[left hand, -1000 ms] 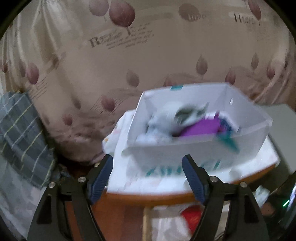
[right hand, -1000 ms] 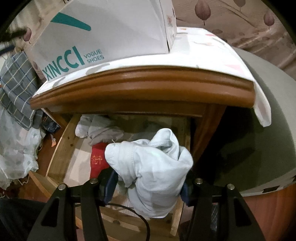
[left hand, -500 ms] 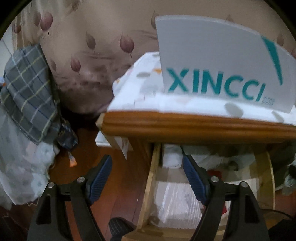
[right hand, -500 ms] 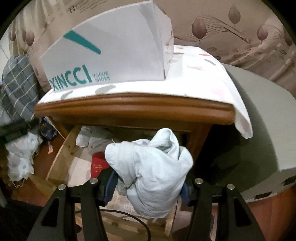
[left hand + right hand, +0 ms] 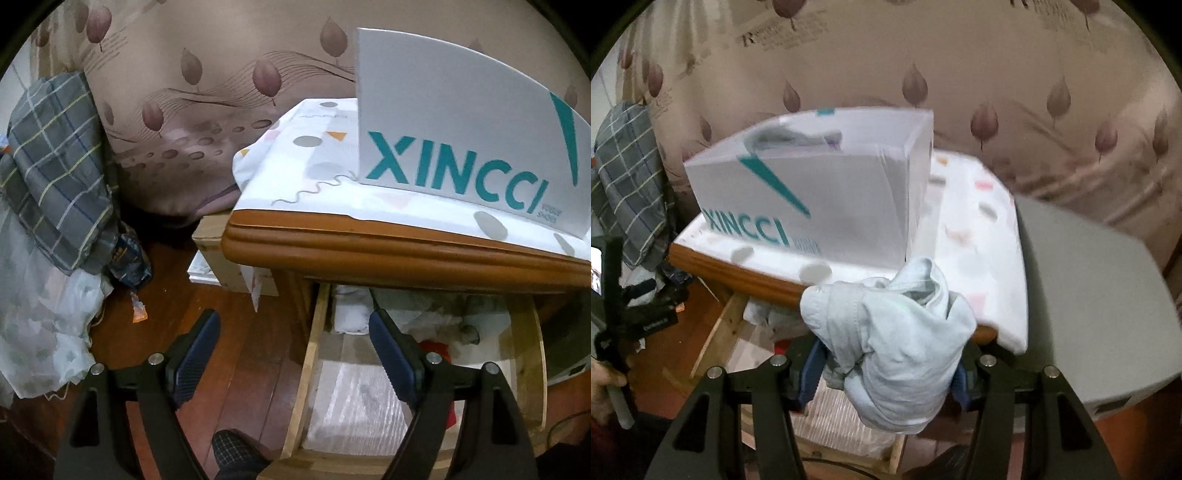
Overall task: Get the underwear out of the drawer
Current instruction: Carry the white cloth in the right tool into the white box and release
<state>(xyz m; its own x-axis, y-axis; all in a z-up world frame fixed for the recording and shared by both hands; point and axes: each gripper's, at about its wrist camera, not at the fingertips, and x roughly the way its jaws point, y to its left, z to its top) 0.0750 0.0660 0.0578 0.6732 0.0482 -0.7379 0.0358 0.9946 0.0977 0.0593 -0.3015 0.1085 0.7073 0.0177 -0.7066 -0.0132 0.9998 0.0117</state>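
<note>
The right tool (image 5: 886,373) is clenched on a bunched pale blue underwear (image 5: 890,332), which is held clear above the open wooden drawer (image 5: 716,332) and in front of the worktop's (image 5: 746,275) edge. The left tool (image 5: 293,354) is released, its fingers wide apart and holding nothing, over the drawer's (image 5: 310,354) left wall and the wooden floor (image 5: 236,332). On the cloth-covered worktop (image 5: 406,254) stands a white XINCCI shoe box (image 5: 461,147).
</note>
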